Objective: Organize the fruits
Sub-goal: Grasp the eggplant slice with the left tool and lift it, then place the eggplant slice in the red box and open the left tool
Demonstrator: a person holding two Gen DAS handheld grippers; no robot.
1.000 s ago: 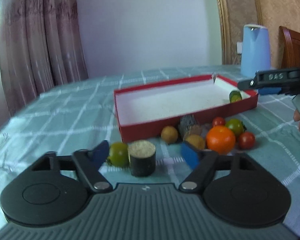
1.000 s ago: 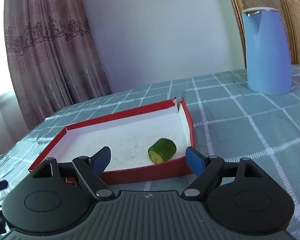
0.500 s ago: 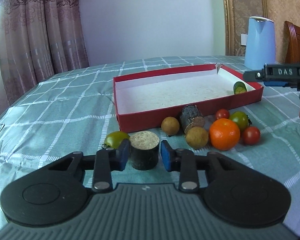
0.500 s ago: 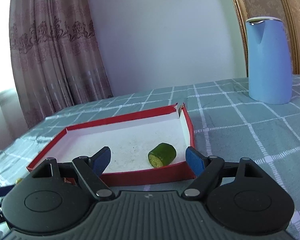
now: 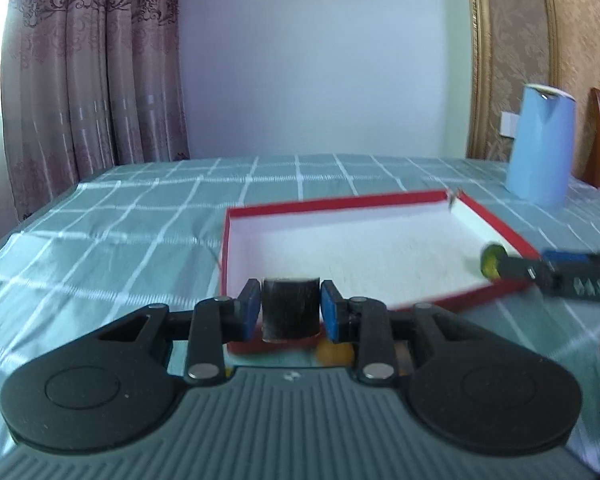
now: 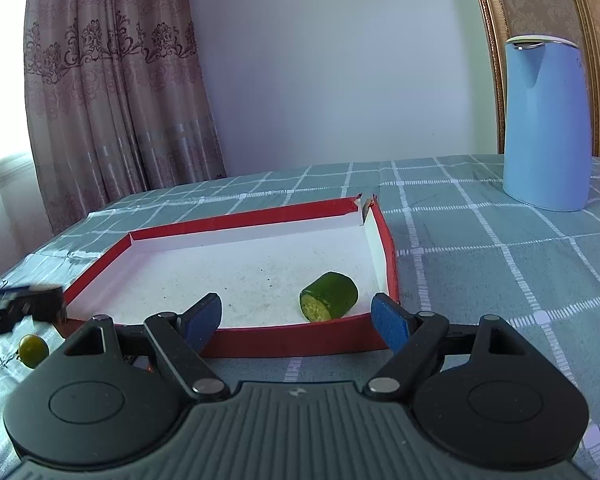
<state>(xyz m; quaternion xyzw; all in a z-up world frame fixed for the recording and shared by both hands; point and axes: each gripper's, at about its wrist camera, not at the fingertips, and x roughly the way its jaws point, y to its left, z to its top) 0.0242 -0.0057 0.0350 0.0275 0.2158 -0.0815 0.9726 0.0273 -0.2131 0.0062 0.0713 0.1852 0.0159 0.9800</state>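
A table [image 6: 500, 264] covered in a green checked cloth is shown, with a shallow red tray [image 5: 496, 226] lying on it. The left gripper [image 5: 289, 307] is clamped on a dark cylinder [image 5: 290, 307], held above the tray's near left corner. The right gripper [image 6: 298, 317] is spread wide and empty at the tray's near edge; a cucumber piece [image 6: 329, 297] lies just beyond it, inside the near right corner. Most of the tray floor is bare.

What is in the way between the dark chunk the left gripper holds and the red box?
Nothing visible. The left gripper is shut on the dark cylinder piece at the red box's near wall. The white floor ahead is bare; the only thing inside, a cucumber piece, lies in the far right corner.
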